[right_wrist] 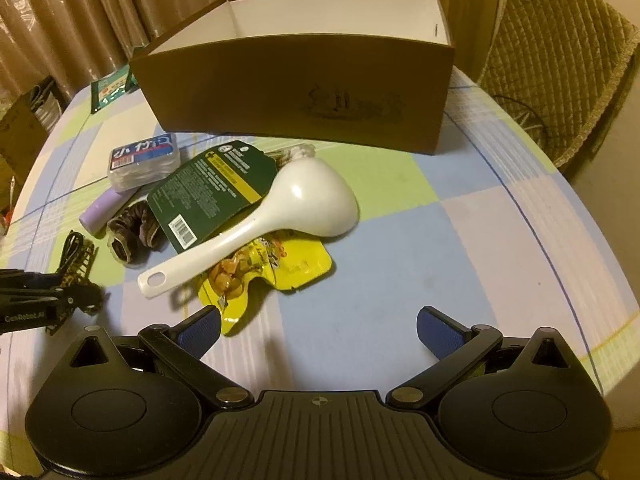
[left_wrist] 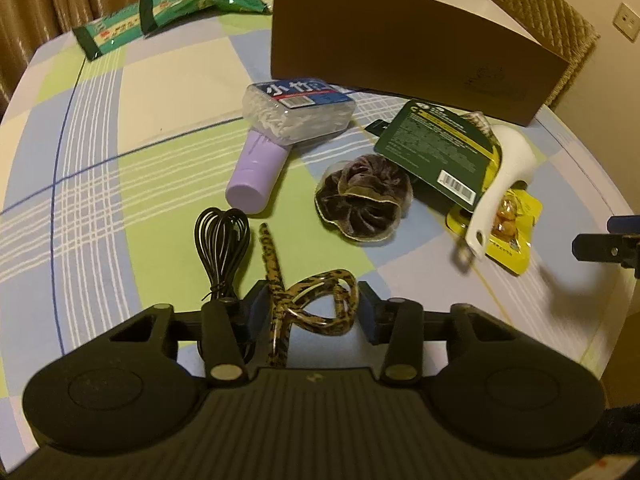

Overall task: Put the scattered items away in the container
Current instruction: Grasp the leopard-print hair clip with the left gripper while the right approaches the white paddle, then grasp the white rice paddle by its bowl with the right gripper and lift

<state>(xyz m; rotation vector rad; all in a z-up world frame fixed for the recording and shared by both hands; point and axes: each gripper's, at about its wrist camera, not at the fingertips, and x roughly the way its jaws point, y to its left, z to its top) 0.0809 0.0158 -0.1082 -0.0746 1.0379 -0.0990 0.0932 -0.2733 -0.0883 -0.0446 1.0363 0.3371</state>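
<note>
Nearest to the left gripper (left_wrist: 312,312), a thin leopard-print looped band (left_wrist: 316,300) lies on the table (left_wrist: 168,80), which has a checked pastel cloth. The blue fingers (left_wrist: 370,314) stand on both sides of the loop, partly closed. A small gap shows on the right side, so I judge the band is between them but not yet pressed. Just beside it on the left is a coiled black cable (left_wrist: 222,240) — if the fingers close a little off, they may catch the cable too, or pinch only one strand, and the band could slip when it is lifted.

The right gripper (right_wrist: 318,334) hovers wide open and holds nothing. In front of it lie a crumpled yellow snack pouch (right_wrist: 280,276) and a white plastic rice scoop (right_wrist: 280,216), which rests over the pouch and over a dark green product card (right_wrist: 212,196); pulling one may drag the others.

Farther away are a dark velvet scrunchie (left_wrist: 362,204), a lilac tube (left_wrist: 256,176) and a clear box of cotton swabs (left_wrist: 298,108). At the back stands the brown cardboard box (right_wrist: 296,92), open at the top — no item is visible inside it, and its near wall is tall.
</note>
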